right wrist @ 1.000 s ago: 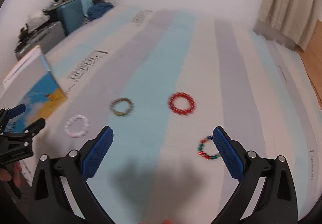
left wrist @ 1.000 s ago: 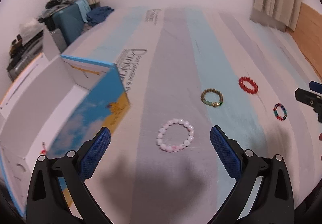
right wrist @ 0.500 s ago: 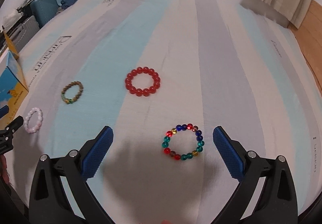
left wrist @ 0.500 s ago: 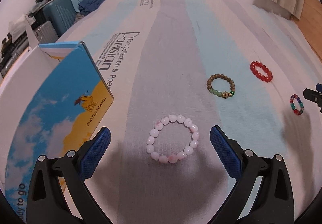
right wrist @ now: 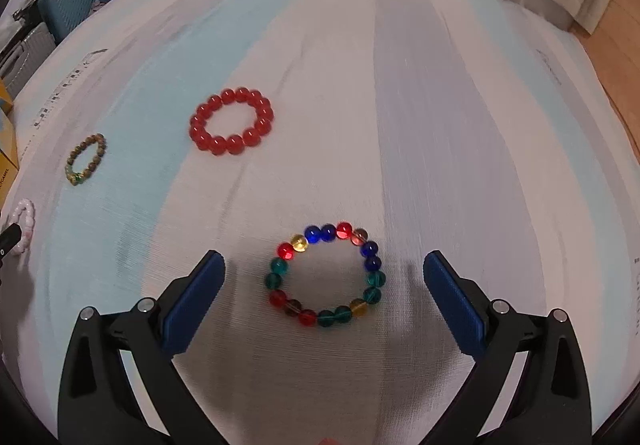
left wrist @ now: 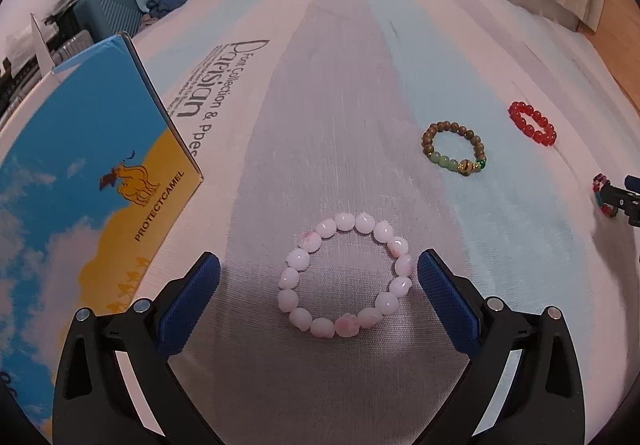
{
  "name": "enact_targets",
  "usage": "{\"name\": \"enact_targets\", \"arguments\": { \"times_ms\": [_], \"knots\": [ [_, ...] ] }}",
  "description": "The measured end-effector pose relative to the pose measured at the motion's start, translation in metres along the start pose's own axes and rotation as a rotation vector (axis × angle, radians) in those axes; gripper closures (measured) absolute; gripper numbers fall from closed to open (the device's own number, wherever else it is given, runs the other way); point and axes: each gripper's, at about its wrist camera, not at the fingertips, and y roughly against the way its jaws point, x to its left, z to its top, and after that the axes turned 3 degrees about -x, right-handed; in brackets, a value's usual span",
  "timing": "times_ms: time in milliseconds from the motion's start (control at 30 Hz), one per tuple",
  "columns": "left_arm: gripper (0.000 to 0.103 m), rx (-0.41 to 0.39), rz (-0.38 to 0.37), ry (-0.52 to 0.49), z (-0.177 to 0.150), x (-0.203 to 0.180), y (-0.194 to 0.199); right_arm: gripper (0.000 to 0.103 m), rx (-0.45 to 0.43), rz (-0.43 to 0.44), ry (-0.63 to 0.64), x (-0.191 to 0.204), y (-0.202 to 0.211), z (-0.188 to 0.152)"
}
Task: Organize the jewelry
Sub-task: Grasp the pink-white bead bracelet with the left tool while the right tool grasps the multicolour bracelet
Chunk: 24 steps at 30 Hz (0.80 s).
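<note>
Both tools gape apart: left tool [left wrist: 318, 279] straddles the pink bracelet [left wrist: 346, 279], right tool [right wrist: 324, 277] the multicoloured bracelet [right wrist: 326, 275]; light, floppy, slippery beads, so pinch across one side.

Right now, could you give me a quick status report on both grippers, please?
Left gripper open, straddling pink bracelet. Right gripper open around multicolour bracelet. Nothing gripped; nothing in the way.

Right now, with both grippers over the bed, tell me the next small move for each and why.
Probably lower both and close. The left gripper is open with the pink bracelet lying flat between its fingers, nearer the right pad. The right gripper is open around the multicolored bracelet. Neither bracelet is touched yet, and the box sits just left.
</note>
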Motion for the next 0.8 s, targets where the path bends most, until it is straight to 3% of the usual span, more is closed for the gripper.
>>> {"name": "enact_targets", "arguments": {
  "times_ms": [233, 300, 433, 600, 767, 800],
  "knots": [
    [0.009, 0.013, -0.012, 0.004, -0.005, -0.001, -0.010, 0.008, 0.017, 0.000, 0.005, 0.001, -0.010, -0.006],
    [0.020, 0.031, -0.033, 0.006, -0.008, -0.001, -0.013, 0.008, 0.031, 0.006, 0.007, 0.001, -0.014, -0.009],
    [0.032, 0.028, -0.053, -0.004, -0.012, -0.002, -0.012, 0.012, 0.035, 0.034, -0.001, -0.002, -0.018, -0.015],
    [0.058, 0.037, -0.070, -0.023, -0.012, -0.006, -0.009, 0.036, 0.029, 0.045, 0.014, -0.003, -0.013, -0.014],
    [0.083, 0.047, -0.083, -0.034, -0.011, -0.009, -0.005, 0.073, 0.037, 0.051, 0.038, -0.002, -0.008, -0.013],
    [0.084, 0.048, -0.086, -0.036, -0.012, -0.010, -0.005, 0.077, 0.038, 0.047, 0.045, -0.002, -0.007, -0.012]
  ]
}}
